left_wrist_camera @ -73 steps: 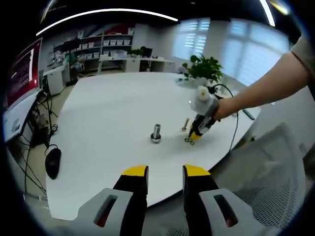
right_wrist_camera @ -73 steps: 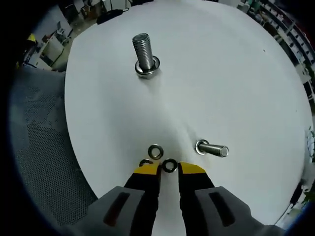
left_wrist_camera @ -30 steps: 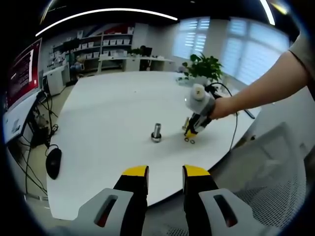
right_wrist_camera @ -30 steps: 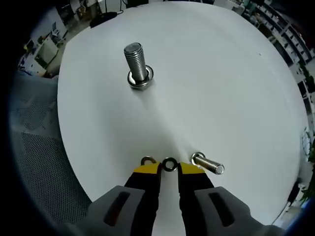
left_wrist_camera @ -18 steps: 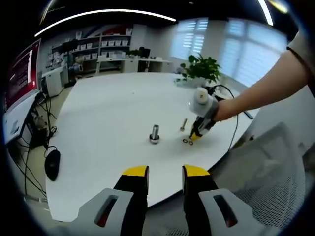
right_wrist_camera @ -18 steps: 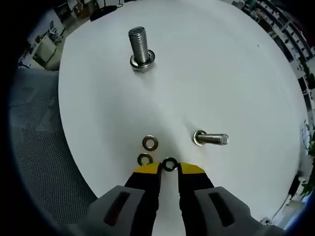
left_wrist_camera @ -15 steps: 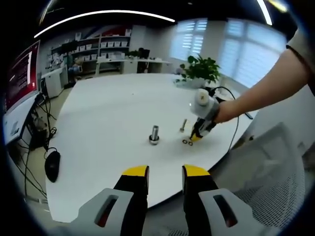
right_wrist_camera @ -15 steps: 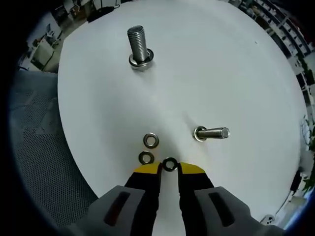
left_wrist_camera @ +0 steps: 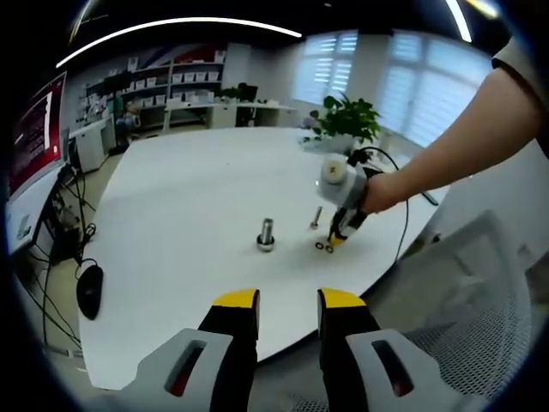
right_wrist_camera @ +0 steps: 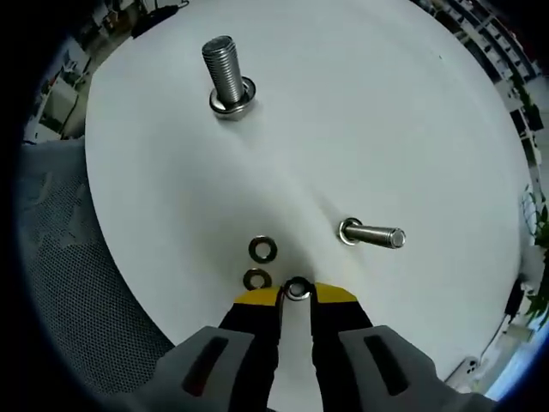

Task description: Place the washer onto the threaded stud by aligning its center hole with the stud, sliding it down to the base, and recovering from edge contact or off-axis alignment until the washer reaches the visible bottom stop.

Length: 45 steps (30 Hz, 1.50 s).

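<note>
In the right gripper view, a threaded stud (right_wrist_camera: 225,75) stands upright on the white table (right_wrist_camera: 386,112), far ahead and a little left. My right gripper (right_wrist_camera: 297,297) is shut on a steel washer (right_wrist_camera: 297,288), pinched between its yellow tips close to the tabletop. Two loose washers (right_wrist_camera: 262,250) (right_wrist_camera: 256,279) lie just left of the tips. In the left gripper view, the stud (left_wrist_camera: 266,233) is small at mid-table, with the right gripper (left_wrist_camera: 332,241) to its right. My left gripper (left_wrist_camera: 287,300) hangs open off the table's near edge, with nothing between its fingers.
A second bolt (right_wrist_camera: 371,233) lies on its side right of the washers. A grey mesh chair (left_wrist_camera: 480,300) stands by the table edge. A person's arm (left_wrist_camera: 446,163) reaches in from the right. A computer mouse (left_wrist_camera: 88,290), cables and a potted plant (left_wrist_camera: 347,120) sit around the table.
The right gripper has kept the washer between its tips and shifted slightly; the stud now sits a bit further left in its view. The left gripper has stayed open and still.
</note>
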{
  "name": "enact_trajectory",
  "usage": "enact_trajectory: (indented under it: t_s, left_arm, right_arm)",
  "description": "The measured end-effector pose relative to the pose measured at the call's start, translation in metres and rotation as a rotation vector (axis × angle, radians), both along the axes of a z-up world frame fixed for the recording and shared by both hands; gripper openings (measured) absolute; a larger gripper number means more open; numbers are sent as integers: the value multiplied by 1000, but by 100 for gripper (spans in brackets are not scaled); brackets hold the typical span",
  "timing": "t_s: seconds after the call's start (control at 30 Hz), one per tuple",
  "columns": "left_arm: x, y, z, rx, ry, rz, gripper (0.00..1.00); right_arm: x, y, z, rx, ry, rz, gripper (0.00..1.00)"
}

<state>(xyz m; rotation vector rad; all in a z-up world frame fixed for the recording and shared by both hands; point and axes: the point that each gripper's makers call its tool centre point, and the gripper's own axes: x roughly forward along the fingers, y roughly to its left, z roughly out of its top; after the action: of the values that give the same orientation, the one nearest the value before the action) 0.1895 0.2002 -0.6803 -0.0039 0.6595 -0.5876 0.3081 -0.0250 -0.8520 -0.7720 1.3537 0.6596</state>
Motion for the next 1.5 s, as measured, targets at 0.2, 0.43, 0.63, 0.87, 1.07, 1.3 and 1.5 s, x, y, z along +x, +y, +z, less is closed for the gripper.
enact_trajectory:
  t_s: [0.2, 0.43, 0.63, 0.87, 1.07, 1.3, 1.5]
  left_arm:
    - [0, -1, 0, -6, 1, 0, 24]
    - [0, -1, 1, -15, 1, 0, 23]
    - [0, -2, 1, -17, -4, -6, 23]
    - [-4, -5, -1, -18, 11, -22, 23]
    - [-6, -8, -1, -15, 10, -47, 23]
    - [0, -4, 5, -59, -5, -3, 23]
    - [-2, -8, 5, -51, -11, -30, 23]
  right_arm:
    - [0, -1, 2, -9, -16, -26, 15]
    - [-1, -1, 6, 105, -102, -67, 15]
    - [-8, -7, 8, 112, -101, -140, 14]
    - [-10, -3, 22, 115, -105, -157, 14]
    - [-5, -4, 41, 137, -144, -155, 14]
    - [-9, -9, 50, 167, -157, -203, 14]
    - [-10, -21, 56, 175, -169, -224, 14]
